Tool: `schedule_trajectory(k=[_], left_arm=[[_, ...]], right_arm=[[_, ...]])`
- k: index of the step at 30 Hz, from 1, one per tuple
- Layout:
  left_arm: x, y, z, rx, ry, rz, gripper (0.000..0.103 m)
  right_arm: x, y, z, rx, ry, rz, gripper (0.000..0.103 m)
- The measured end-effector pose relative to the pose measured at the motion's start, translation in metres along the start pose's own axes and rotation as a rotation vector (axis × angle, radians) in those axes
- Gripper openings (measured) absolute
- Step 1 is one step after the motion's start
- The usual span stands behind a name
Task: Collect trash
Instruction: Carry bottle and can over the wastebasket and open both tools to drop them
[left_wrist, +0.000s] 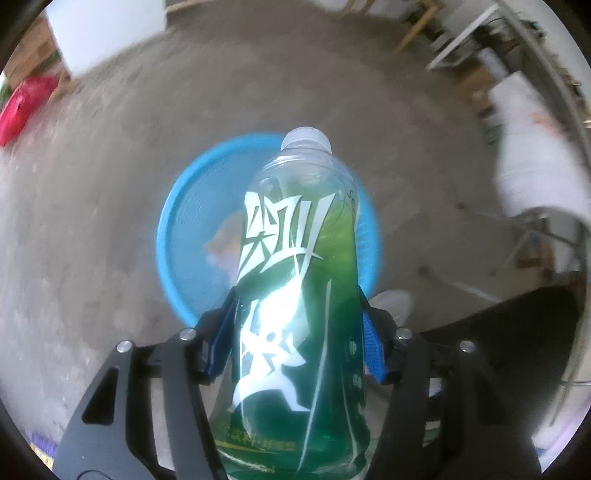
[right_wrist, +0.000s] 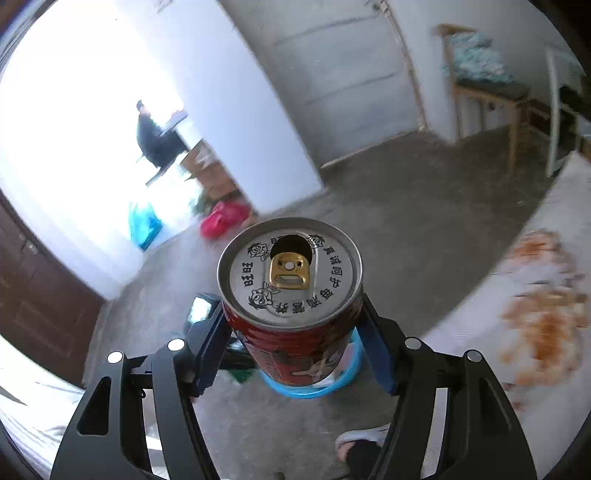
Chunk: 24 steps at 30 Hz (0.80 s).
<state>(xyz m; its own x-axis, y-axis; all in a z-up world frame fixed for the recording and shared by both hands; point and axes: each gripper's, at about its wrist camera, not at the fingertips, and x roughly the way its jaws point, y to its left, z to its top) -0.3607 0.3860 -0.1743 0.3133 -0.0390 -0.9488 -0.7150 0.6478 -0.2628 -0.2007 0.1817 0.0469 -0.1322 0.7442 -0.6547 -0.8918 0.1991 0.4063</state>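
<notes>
Hanging over a round blue basket (left_wrist: 177, 236) on the floor, a clear plastic bottle (left_wrist: 299, 295) with a green label and white lettering is pinched around its middle by the jaws of the left gripper (left_wrist: 299, 332), its white cap pointing away from the camera. Something pale orange lies blurred inside the basket. A grey shoe (left_wrist: 393, 304) shows just past the bottle's right side.

In the other hand, the right gripper (right_wrist: 295, 339) has its jaws clamped on the sides of a red drink can (right_wrist: 291, 325), its opened silver top and gold pull tab facing the camera. Part of the blue basket's rim (right_wrist: 314, 391) shows below the can, and a shoe (right_wrist: 364, 439) stands on the floor near the bottom edge.

All around is bare grey concrete floor (left_wrist: 110, 184), dusty and mottled. A red bag (right_wrist: 223, 219) and a blue bag (right_wrist: 144, 223) sit by a bright doorway beside a white wall (right_wrist: 236, 110). A wooden chair (right_wrist: 484, 92) stands further right, and a pale cloth with orange patches (right_wrist: 543, 314) fills the right edge. A dark brown door (right_wrist: 37, 295) stands at the left.
</notes>
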Motion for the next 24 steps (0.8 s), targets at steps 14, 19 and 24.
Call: schedule_trajectory(k=[14, 19, 24], left_arm=[[0.122, -0.005, 0.035, 0.125, -0.048, 0.369, 0.071], [0.083, 0.013, 0.025, 0.023, -0.109, 0.277, 0.071], [0.021, 0.034, -0.011, -0.080, -0.202, 0.223, 0.072]], right_arm=[[0.152, 0.011, -0.027, 0.007, 0.305, 0.055, 0.064], [0.198, 0.006, -0.045, 0.044, 0.401, 0.031, 0.064], [0.263, -0.014, -0.072, 0.086, 0.567, -0.032, 0.065]])
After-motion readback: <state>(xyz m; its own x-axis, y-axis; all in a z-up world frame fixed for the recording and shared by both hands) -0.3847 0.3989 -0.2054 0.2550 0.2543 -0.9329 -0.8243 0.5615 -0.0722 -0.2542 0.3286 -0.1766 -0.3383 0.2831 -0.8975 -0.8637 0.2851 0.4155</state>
